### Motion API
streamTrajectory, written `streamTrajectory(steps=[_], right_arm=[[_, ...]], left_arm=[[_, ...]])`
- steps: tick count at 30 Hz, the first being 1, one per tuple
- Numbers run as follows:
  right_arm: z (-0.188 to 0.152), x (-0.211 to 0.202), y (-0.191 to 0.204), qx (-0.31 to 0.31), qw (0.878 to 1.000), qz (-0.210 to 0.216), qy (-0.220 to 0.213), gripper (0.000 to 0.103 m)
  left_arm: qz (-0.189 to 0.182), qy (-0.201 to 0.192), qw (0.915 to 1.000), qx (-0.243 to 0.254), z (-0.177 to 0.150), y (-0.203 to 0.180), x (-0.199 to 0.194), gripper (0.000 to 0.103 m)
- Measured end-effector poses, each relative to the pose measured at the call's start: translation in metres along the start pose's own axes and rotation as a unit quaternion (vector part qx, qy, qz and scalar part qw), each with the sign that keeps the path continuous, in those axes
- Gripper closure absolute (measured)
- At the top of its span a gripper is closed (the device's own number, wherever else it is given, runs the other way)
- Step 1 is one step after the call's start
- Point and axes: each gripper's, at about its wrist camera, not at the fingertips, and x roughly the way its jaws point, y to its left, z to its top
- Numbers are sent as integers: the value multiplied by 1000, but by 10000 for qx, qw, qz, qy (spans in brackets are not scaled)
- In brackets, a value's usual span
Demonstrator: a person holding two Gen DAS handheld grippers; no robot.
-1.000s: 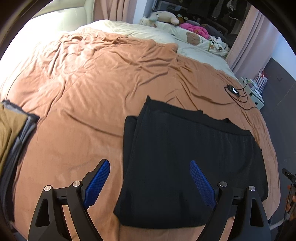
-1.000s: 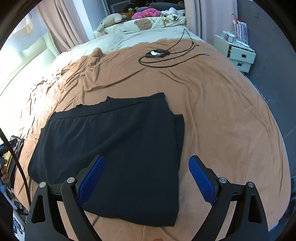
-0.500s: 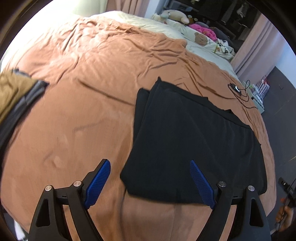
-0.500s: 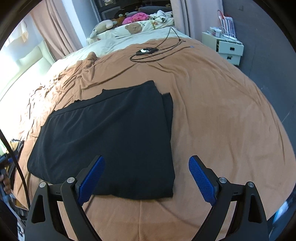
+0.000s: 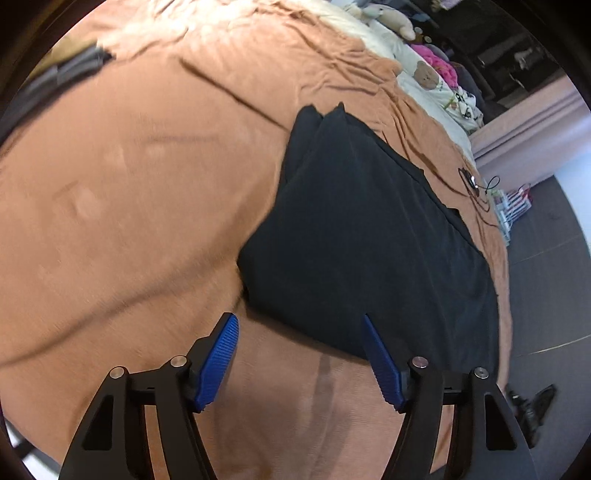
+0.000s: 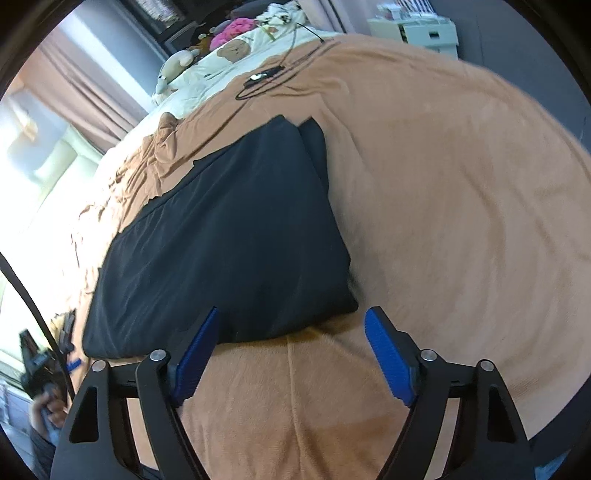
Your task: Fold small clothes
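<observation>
A black garment (image 5: pixel 369 236) lies flat on the brown bedspread (image 5: pixel 140 192), folded with one side doubled over. My left gripper (image 5: pixel 301 325) is open and empty, its blue pads just short of the garment's near left corner. In the right wrist view the same garment (image 6: pixel 229 236) fills the centre. My right gripper (image 6: pixel 291 321) is open and empty, close in front of the garment's near right corner.
A stack of folded clothes (image 5: pixel 62 70) sits at the bed's far left. A black device with cables (image 6: pixel 266 75) lies on the bedspread beyond the garment. Pillows and stuffed toys (image 6: pixel 229 40) are at the head of the bed. White drawers (image 6: pixel 417 29) stand beside the bed.
Both grippers have pulled back toward the near edge of the bed and tilted, so the garment's near corners now lie just ahead of the open pads. The garment has not moved.
</observation>
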Motion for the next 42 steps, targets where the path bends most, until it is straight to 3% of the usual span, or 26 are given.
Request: streamTrajectory(steps=[4,9,15,20,22,26,28,29,31,37,42], right_arm=[[-1,14,-13,339,9984,402,226,40],[3,32,-26,608,9950,676,412,47],[7,45,-40,855,9926,803,307,58],[4,55,-49,1167,9887,924,187,59],[3,60,-45,1231,9880,916,157,59],[5,66,-41,1346,9866,921,104,60],[5,71,-35,1372,9865,883,105,80],[5,71,-34,1364,9867,872,128,83],[6,68,-30,1335,9867,921,118,92],[4,44,-16,1106,9885,1015,-167,95],[-2,25,-1,936,9895,1067,-280,96]], left_arm=[[-172,142,9995,-204,-3,0,11,37],[-222,256,9986,-408,-1,0,26,40],[-277,19,9972,-696,8,8,33,41],[-232,-106,9968,-759,17,6,36,42],[-203,-140,9963,-820,20,7,37,45],[-123,-166,9956,-914,26,10,41,70],[-244,-180,9953,-914,28,11,41,80],[-277,-225,9955,-875,28,10,39,82],[-323,-342,9956,-804,27,8,35,85],[-689,-568,9931,-763,33,5,7,87],[-751,-746,9925,-605,38,-2,-19,88]])
